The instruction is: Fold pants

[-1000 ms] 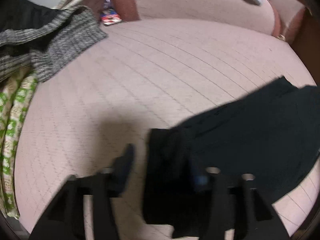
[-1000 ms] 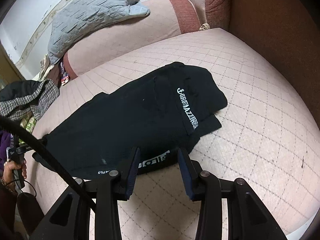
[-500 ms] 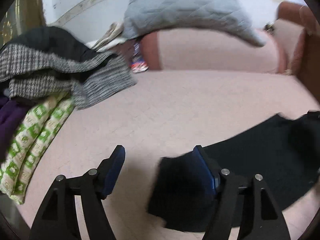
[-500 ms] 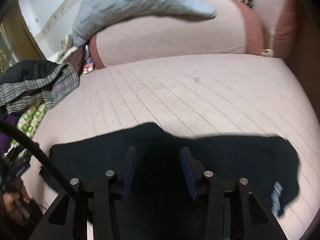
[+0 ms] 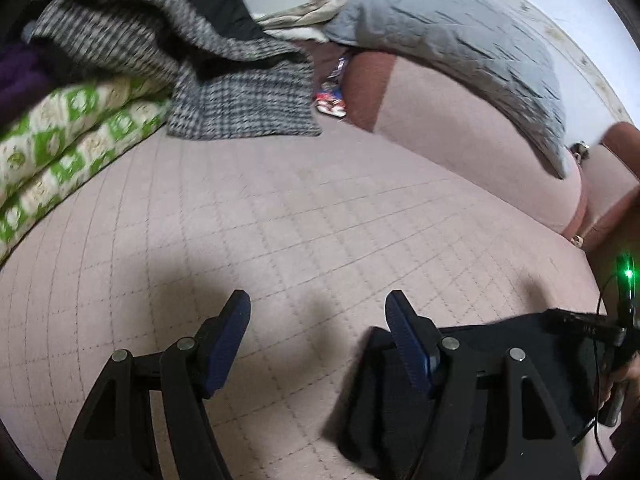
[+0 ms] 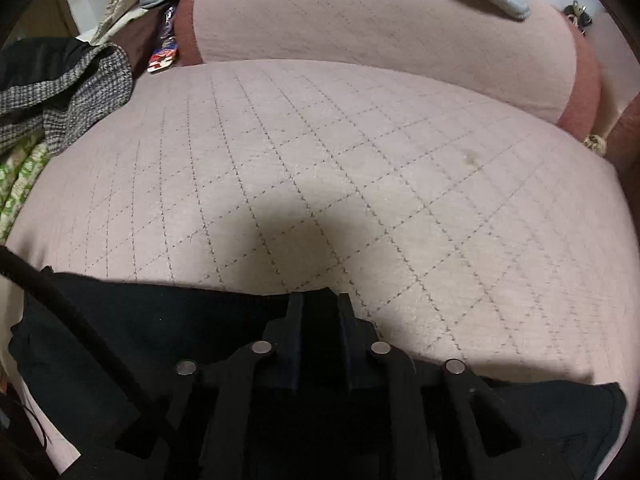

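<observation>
The black pants lie on the pink quilted bed along the near edge. My right gripper is shut on the pants' edge, with black cloth pinched between its fingers. In the left wrist view the pants show at the lower right, partly behind my right finger. My left gripper is open and empty over bare quilt, just left of the pants' end.
A pile of clothes lies at the left: a grey houndstooth garment on a green-and-white patterned cloth. A pink bolster with a grey quilted cover lies across the far end. The other gripper's handle with a green light shows at right.
My right gripper has closed on the pants' edge and come down low over them. My left gripper has let go of the pants and opened wide, and its view has tilted up.
</observation>
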The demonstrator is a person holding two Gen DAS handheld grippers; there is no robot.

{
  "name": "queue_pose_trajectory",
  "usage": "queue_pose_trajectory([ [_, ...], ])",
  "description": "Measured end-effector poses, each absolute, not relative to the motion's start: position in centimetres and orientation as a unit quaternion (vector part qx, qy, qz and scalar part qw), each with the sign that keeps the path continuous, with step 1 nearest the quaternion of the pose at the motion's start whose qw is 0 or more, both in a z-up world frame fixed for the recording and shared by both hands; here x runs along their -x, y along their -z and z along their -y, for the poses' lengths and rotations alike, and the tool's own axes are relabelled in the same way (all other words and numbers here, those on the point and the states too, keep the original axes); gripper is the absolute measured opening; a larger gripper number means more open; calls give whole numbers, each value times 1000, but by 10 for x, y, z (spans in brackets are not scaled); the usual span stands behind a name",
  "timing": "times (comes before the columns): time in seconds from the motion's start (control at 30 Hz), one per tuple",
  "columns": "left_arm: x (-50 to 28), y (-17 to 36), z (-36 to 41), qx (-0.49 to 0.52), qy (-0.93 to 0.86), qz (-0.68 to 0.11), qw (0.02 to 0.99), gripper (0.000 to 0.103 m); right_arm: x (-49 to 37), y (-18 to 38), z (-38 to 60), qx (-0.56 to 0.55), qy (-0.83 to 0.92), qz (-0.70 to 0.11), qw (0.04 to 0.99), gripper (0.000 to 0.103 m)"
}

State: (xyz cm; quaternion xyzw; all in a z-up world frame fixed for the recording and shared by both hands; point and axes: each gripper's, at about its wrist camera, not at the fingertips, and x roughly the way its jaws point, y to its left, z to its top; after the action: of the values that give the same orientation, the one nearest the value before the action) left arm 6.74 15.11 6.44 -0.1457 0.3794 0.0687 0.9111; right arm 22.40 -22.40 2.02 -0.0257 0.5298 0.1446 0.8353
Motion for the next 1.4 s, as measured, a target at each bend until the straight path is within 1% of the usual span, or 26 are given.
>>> queue_pose_trajectory([
  [0.17,-67,-68,-155,159,-59,-371,913,69,-240,-31,224,27,-117,-520,845,10],
  [0.27,-69,-67,-162,172,-62,-372,910,69,-254,-26,215,29,-102,-526,844,9],
  [0.3,-69,-67,-164,178,-63,-372,909,69,-259,-21,209,39,-94,-529,842,4],
  [0.43,-70,-64,-176,199,-77,-374,903,69,-274,-17,199,52,-60,-521,850,4],
  [0.57,-68,-66,-177,214,-55,-367,904,69,-270,-41,204,21,-39,-496,867,5],
  [0.63,-68,-67,-170,206,-30,-377,903,69,-252,-61,214,-3,-47,-482,875,9],
  [0.7,-69,-63,-157,201,11,-400,894,69,-226,-74,223,-7,-52,-471,881,22],
  [0.73,-69,-62,-152,203,31,-409,889,69,-209,-78,228,-4,-53,-468,882,25],
  [0.77,-69,-59,-147,204,51,-420,883,69,-192,-81,233,0,-53,-466,883,27],
  [0.83,-70,-49,-131,176,65,-460,868,69,-161,-85,247,2,-51,-464,884,27],
  [0.87,-71,-42,-123,152,60,-482,861,62,-143,-86,257,-3,-44,-463,885,27],
  [0.9,-72,-32,-112,117,53,-512,849,52,-127,-88,266,-12,-38,-462,886,27],
  [0.93,-70,-27,-105,91,43,-521,847,36,-112,-91,278,-26,-29,-461,887,27],
  [1.0,-66,-30,-95,46,30,-512,857,33,-83,-95,310,-64,-1,-457,887,28],
  [1.1,-63,-29,-83,-1,5,-506,862,32,-49,-95,362,-111,58,-455,882,28],
  [1.17,-61,-31,-79,-15,-2,-502,865,33,-35,-91,393,-144,90,-459,872,28],
  [1.23,-60,-32,-84,4,-4,-498,867,35,-30,-88,411,-166,100,-456,869,29],
  [1.3,-57,-36,-95,35,16,-490,871,36,-30,-82,426,-183,115,-454,864,40],
  [1.4,-56,-47,-111,86,34,-465,880,38,-31,-67,447,-209,153,-444,858,40],
])
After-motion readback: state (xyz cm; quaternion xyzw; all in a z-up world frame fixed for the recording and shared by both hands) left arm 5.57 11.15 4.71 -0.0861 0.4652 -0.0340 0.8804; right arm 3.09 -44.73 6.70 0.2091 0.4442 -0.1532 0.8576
